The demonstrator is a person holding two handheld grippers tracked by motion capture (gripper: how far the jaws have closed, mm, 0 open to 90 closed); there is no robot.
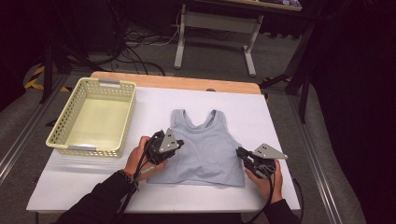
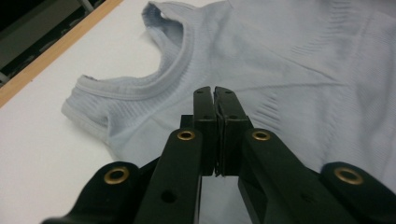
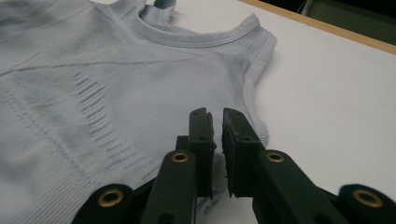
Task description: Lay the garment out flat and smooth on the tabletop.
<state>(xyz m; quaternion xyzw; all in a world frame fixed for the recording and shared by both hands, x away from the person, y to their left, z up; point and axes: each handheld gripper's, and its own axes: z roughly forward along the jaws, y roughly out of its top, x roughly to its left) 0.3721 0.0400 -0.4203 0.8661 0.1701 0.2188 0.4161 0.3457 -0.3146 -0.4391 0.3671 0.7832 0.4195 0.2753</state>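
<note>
- Left tool: black, hard-edged jaws with brass-ringed pivots and a grey three-cornered plate on top; jaws pressed together with nothing between them, poised over the left side of the tank top.
- Right tool: same build; jaws stand a narrow slit apart, gripping nothing, at the garment's right edge near the armhole.
- Tank top: pale blue-grey ribbed knit with banded neckline and armholes and ridged panels woven into the body; it lies flat, straps pointing away from the person, at the middle of the bench.
- Bench: smooth white top with a light wooden strip along its far edge.
- Basket: pale yellow perforated plastic, rectangular, on the bench's left, well apart from the garment.
- Room: dark, grey floor, cables and a white frame beyond.
</note>
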